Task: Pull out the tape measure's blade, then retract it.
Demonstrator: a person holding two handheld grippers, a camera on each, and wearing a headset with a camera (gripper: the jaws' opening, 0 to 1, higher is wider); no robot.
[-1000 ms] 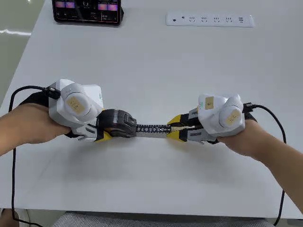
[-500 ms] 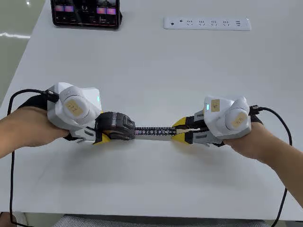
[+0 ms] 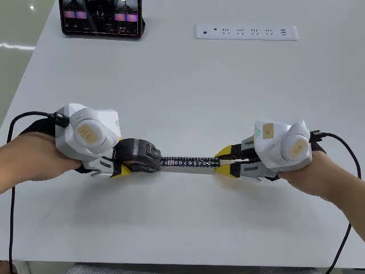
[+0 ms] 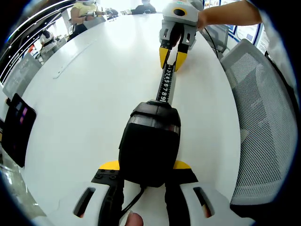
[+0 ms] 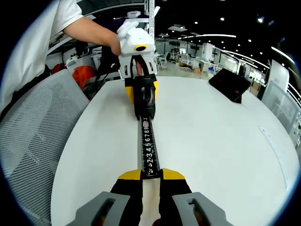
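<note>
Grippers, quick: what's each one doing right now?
Left gripper: shut on the tape measure.
Right gripper: shut on the blade, at its end.

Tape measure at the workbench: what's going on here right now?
A person holds a gripper in each hand. The left gripper is shut on the black tape measure, and the right gripper is shut on the end of its blade. The blade runs in a straight line between the two grippers over the white table, numbers facing up. So the blade is out and not yet retracted.
</note>
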